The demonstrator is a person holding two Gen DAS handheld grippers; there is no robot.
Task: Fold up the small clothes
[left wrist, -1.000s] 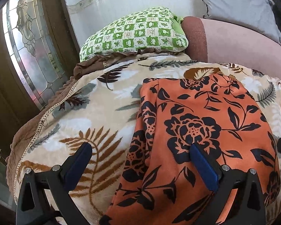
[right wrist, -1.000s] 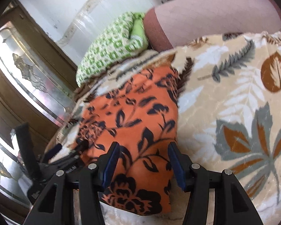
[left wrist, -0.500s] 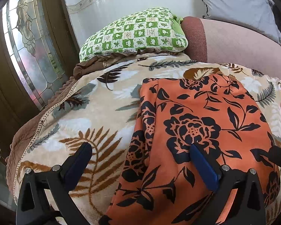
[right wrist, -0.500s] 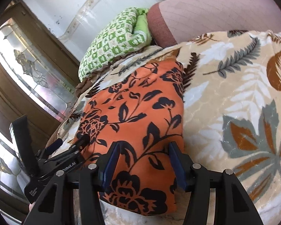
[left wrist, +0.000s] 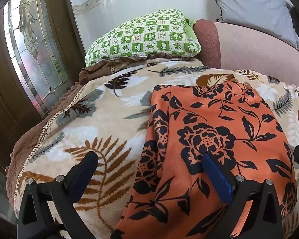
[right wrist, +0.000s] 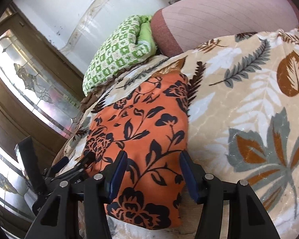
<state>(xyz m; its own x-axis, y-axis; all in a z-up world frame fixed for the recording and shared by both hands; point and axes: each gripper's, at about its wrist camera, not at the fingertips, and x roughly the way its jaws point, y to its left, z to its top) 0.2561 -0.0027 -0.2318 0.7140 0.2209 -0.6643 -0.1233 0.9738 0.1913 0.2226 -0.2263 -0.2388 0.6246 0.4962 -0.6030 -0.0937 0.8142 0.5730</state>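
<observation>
Two grippers are hovering at the near end of the orange floral garment (left wrist: 219,131), the landmark for every position given below. Nearest the viewer, the left gripper (left wrist: 149,169) is straddling the garment's left folded edge: its right pad is lying over the printed cloth while its left pad is hanging over the leaf-patterned blanket (left wrist: 101,119) beside it. Its jaws are standing wide apart and gripping nothing, a stance that appears suited to pinning or pinching that edge. The right gripper (right wrist: 152,171) is sitting over the garment's near right corner, its jaws parted about halfway with cloth showing between the pads; no pinch is visible, so it is judged released, probably lining up on the hem. In the right wrist view the left gripper is appearing just off the garment's near left side.

Beyond the tools, the garment is lying flat as a long panel on the blanket, its left side doubled over in a narrow lengthwise fold. This suggests that the lengthwise fold is done and a crosswise fold from the near end is pending.

Past the garment's far end, a green checked pillow (left wrist: 143,35) is resting to the left and a pink bolster (left wrist: 249,47) to the right. Farthest back, a grey pillow (left wrist: 253,8) is leaning behind the bolster, and a leaded-glass door (left wrist: 29,55) is standing well left of the garment.
</observation>
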